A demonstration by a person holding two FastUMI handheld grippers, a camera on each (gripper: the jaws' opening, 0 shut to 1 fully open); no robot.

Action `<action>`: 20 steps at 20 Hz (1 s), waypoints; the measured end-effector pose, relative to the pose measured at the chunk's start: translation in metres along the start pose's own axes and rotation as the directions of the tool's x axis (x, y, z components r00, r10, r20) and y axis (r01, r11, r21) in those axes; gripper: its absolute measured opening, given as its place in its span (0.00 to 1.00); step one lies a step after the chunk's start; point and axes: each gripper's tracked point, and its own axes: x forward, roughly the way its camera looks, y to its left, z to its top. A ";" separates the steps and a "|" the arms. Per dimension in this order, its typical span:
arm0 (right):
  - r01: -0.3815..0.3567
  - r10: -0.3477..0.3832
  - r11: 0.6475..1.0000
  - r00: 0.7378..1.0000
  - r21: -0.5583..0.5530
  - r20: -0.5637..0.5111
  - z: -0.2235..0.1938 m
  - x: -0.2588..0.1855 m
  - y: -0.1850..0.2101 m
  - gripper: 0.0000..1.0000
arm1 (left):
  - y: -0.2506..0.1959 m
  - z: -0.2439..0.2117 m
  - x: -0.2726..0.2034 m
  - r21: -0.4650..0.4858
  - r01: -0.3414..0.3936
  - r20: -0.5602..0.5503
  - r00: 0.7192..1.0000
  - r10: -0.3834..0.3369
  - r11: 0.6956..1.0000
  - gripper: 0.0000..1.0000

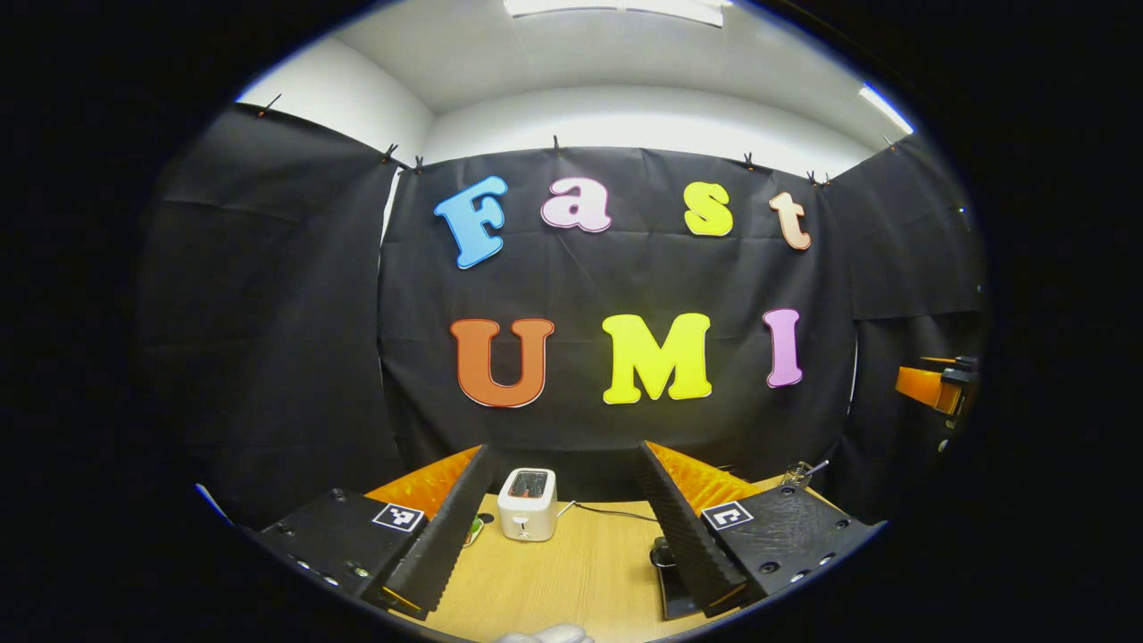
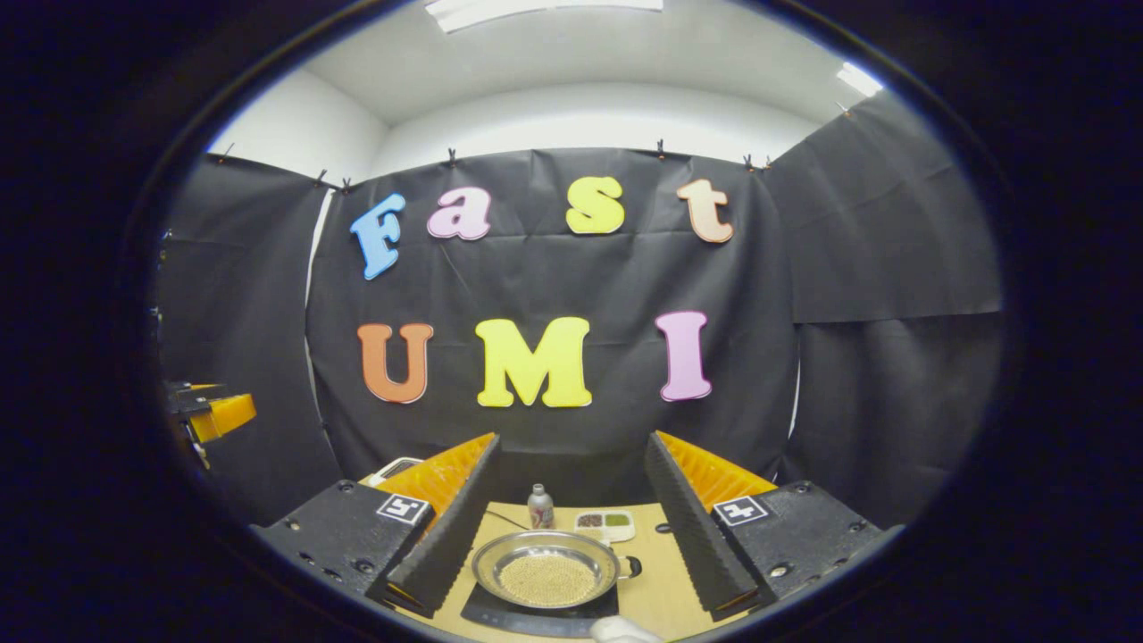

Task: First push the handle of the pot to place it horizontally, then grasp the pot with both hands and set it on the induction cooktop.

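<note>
In the right gripper view a silver pot [image 2: 546, 572] holding small pale beans rests on a flat black induction cooktop [image 2: 487, 612] on the wooden table. Its short dark handle [image 2: 630, 565] sticks out to the right. The right gripper [image 2: 571, 438] is open, with its fingers spread either side of the pot and raised above it, touching nothing. The left gripper [image 1: 563, 446] is open too and holds nothing, facing a white toaster [image 1: 527, 505]. Each gripper also appears at the edge of the other's view: the right gripper [image 1: 933, 386] and the left gripper [image 2: 212, 413].
Behind the pot stand a small bottle [image 2: 539, 507] and a white tray [image 2: 605, 525] with two kinds of grain. A cord [image 1: 616, 512] runs from the toaster. A dark item [image 1: 665, 558] lies by the left gripper's right finger, and a wire rack [image 1: 801, 471] sits farther right.
</note>
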 end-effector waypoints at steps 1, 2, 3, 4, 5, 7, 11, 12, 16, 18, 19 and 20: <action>0.001 -0.001 1.000 1.000 -0.004 -0.003 0.000 -0.001 0.000 1.00 | -0.003 -0.003 -0.002 -0.001 0.007 -0.006 1.000 -0.007 1.000 0.97; 0.001 -0.001 1.000 1.000 -0.010 -0.003 -0.001 0.000 0.001 1.00 | -0.003 -0.004 -0.002 0.000 0.008 -0.008 1.000 -0.008 1.000 0.97; 0.002 -0.002 1.000 1.000 -0.015 -0.004 -0.002 0.000 0.002 1.00 | -0.003 -0.005 -0.003 0.002 0.008 -0.006 1.000 -0.008 1.000 0.97; 0.002 -0.003 1.000 1.000 -0.021 -0.005 -0.003 -0.001 0.002 1.00 | -0.004 -0.004 -0.002 0.005 0.009 -0.006 1.000 -0.009 1.000 0.97; 0.002 -0.002 1.000 1.000 -0.026 -0.005 -0.003 -0.002 0.002 1.00 | -0.005 -0.004 -0.003 0.007 0.010 -0.004 1.000 -0.010 1.000 0.97; 0.000 0.000 1.000 1.000 -0.028 -0.013 -0.005 -0.004 0.005 1.00 | -0.008 -0.004 -0.004 0.000 0.018 -0.006 1.000 -0.018 1.000 0.97; -0.007 0.006 1.000 1.000 -0.024 -0.018 -0.006 -0.009 0.005 1.00 | -0.011 -0.004 -0.009 -0.004 0.030 -0.007 1.000 -0.030 1.000 0.97; -0.008 0.007 1.000 1.000 -0.027 -0.013 -0.004 -0.011 0.006 1.00 | -0.012 -0.005 -0.009 -0.001 0.032 -0.007 0.999 -0.032 0.999 0.97; -0.006 0.006 0.999 1.000 -0.049 -0.002 -0.002 -0.015 0.007 1.00 | -0.014 -0.002 -0.014 -0.006 0.037 -0.004 0.999 -0.037 0.999 0.97; -0.011 0.011 0.999 1.000 -0.051 0.000 -0.001 -0.016 0.010 1.00 | -0.012 -0.002 -0.017 -0.007 0.038 -0.003 0.999 -0.038 0.999 0.97; -0.015 0.015 0.999 1.000 -0.052 0.001 -0.001 -0.016 0.011 1.00 | -0.012 -0.001 -0.018 -0.006 0.039 -0.001 0.999 -0.039 0.999 1.00; -0.015 0.015 0.999 1.000 -0.051 0.001 -0.001 -0.018 0.012 1.00 | -0.013 0.000 -0.019 -0.006 0.040 0.001 0.999 -0.040 0.999 0.96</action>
